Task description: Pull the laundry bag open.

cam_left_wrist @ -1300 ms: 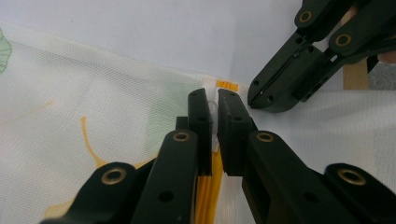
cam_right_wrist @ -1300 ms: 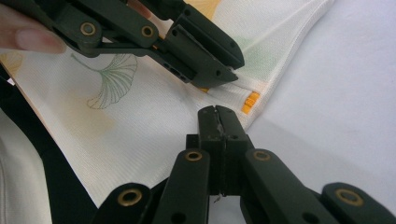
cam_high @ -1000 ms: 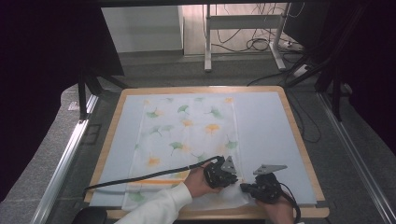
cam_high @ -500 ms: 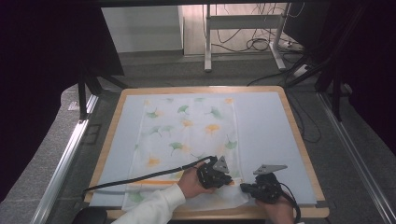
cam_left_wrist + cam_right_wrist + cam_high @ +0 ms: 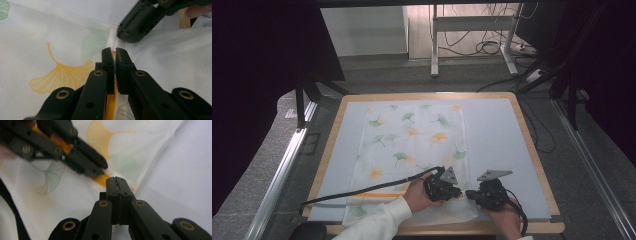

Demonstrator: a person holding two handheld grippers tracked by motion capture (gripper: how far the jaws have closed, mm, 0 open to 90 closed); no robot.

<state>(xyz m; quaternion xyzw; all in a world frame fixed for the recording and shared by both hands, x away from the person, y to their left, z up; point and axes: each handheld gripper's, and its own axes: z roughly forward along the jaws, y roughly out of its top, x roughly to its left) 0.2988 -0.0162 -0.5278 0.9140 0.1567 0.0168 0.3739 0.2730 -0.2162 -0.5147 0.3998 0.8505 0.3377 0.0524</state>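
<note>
Both tools on cloth (image 5: 412, 145) (ginkgo print); cable (image 5: 362, 191) trails across.

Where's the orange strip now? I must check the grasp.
In the left gripper view, the orange strip runs along the cloth's edge, between the left claw's nearly closed jaws.

The counter (image 5: 532, 150) has a light wood rim around a pale blue surface, and dark grey floor (image 5: 422, 80) surrounds it. Beyond its far edge stands a white metal frame (image 5: 472, 22) with two upright legs, and a tangle of dark cables (image 5: 484, 47) lies on the floor between and beside those legs; a white wall panel (image 5: 362, 30) stands to the left of the frame. An aluminium rail (image 5: 282, 175) runs along the floor to the left of the counter and a second rail (image 5: 594, 170) runs to its right, with black stand legs (image 5: 304, 95) near the counter's far left corner.
</note>
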